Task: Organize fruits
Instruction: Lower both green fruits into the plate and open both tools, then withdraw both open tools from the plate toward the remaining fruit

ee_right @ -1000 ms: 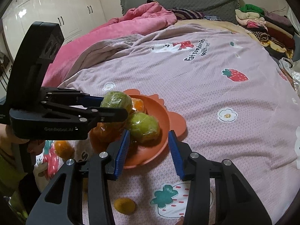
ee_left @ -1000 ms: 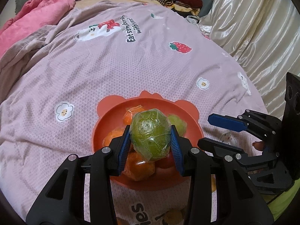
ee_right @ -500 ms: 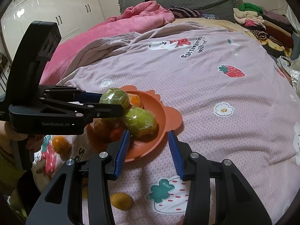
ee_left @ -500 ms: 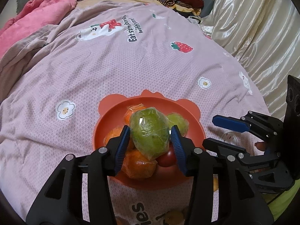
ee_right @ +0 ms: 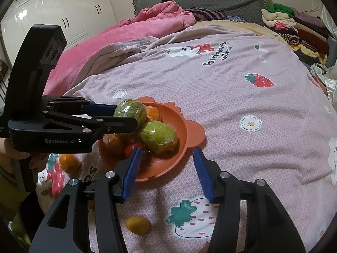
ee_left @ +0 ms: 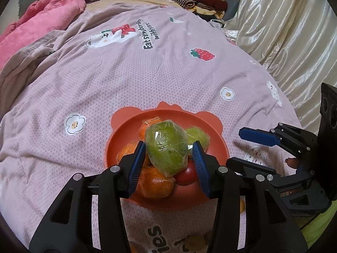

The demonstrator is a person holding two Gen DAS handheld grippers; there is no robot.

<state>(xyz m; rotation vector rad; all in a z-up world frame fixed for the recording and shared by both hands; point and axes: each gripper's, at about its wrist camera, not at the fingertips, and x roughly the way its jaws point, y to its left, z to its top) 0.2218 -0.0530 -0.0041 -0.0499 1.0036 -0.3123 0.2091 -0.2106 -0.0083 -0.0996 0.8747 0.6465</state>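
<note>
left claw (ee_left: 168, 159) just opening, green wrapped fruit (ee_left: 166, 147) between pads, perhaps touching, atop bowl (ee_left: 219, 145). right claw (ee_right: 166, 169) opening wide, empty.

Bed (ee_right: 221, 88), white wardrobes (ee_right: 52, 12), curtain (ee_left: 284, 31)

The red fruit (ee_left: 185, 174) sits half hidden under the wrapped green fruit (ee_left: 166, 147)
</note>
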